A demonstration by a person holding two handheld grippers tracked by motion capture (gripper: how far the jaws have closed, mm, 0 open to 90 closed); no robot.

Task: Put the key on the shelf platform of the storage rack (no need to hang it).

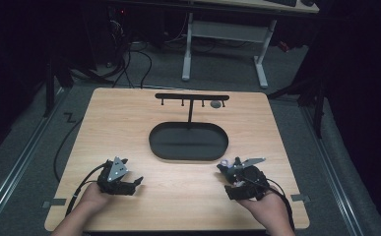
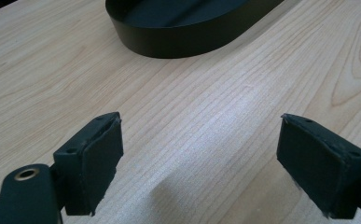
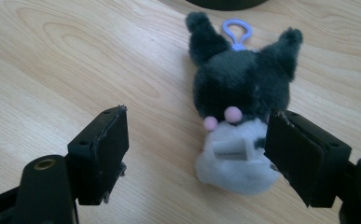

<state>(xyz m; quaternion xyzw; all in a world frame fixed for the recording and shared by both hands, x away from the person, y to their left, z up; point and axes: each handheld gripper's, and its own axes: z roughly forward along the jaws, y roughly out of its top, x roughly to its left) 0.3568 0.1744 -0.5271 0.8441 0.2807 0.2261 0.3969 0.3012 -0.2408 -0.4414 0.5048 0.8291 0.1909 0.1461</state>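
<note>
Fluffy charcoal-and-white plush keychain (image 3: 239, 116) lies between spread right tongs (image 3: 215, 154); left tongs (image 2: 201, 163) spread.

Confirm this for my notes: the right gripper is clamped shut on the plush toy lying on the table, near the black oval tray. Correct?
Not quite. The right gripper is open, not clamped: in the right gripper view the plush toy lies on the table ahead of its spread jaws, near the black oval tray.

Your surface (image 1: 129, 118) is pale wood with rounded corners. A black oval tray (image 1: 188, 141) sits at its centre, with a T-shaped hook stand (image 1: 191, 98) at twelve o'clock from it. A small plush toy (image 3: 241, 116) lies at the tray's four o'clock.
</note>
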